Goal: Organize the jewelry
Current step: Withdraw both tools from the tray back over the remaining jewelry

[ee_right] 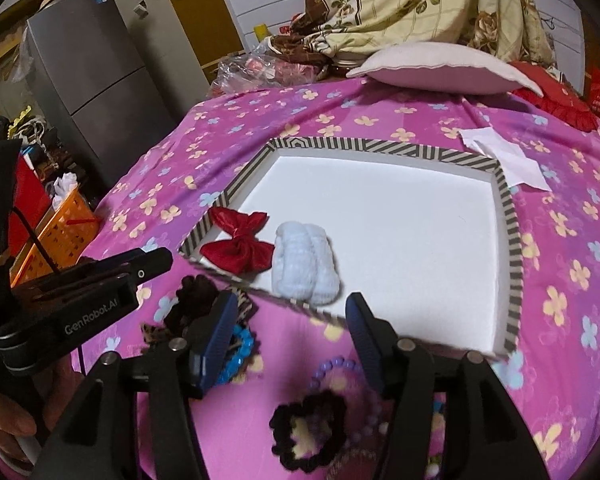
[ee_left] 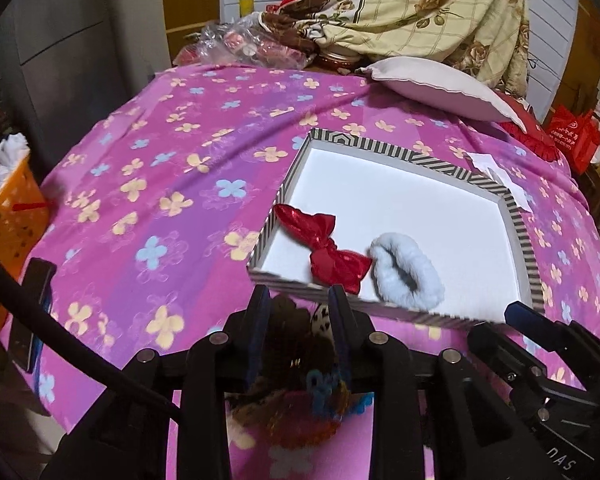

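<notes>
A shallow box with a striped rim lies on the pink flowered bedspread. In it lie a red bow and a fluffy white scrunchie. My left gripper is closed on a dark brown scrunchie just before the box's near edge. My right gripper is open and empty, above a black scrunchie and a purple bead bracelet. A blue bead bracelet lies near the left finger.
A white pillow and piled quilts lie at the bed's far end. White paper lies beyond the box. An orange basket and a grey fridge stand left of the bed. A phone lies at the bed's left edge.
</notes>
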A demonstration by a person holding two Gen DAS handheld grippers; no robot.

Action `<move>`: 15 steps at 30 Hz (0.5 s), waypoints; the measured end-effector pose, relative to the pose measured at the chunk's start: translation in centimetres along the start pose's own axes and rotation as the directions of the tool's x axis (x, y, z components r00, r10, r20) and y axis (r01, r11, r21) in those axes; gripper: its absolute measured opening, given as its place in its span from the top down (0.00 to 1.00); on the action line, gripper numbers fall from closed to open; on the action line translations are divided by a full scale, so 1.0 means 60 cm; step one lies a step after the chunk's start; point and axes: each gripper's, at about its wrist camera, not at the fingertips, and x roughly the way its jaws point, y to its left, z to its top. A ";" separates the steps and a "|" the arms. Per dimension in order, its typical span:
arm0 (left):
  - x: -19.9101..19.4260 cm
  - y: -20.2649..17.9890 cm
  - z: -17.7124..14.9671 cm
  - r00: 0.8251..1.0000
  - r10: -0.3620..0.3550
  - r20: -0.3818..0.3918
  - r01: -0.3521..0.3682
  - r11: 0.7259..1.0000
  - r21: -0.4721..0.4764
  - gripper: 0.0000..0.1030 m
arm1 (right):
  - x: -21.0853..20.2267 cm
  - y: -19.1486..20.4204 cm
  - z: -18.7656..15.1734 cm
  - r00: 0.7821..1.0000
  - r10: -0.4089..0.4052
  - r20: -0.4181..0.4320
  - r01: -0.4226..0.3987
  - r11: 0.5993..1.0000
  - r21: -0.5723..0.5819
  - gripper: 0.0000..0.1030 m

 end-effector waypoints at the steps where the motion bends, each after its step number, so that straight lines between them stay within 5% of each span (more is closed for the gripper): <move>1: -0.006 0.000 -0.005 1.000 0.001 0.005 -0.001 1.000 0.000 0.51 | -0.005 0.001 -0.003 1.000 0.001 0.002 -0.001 1.000 -0.001 0.43; 15: -0.069 -0.010 -0.071 0.999 0.008 0.052 -0.008 1.000 0.001 0.51 | -0.074 0.006 -0.056 0.999 -0.020 0.030 0.021 1.000 -0.014 0.39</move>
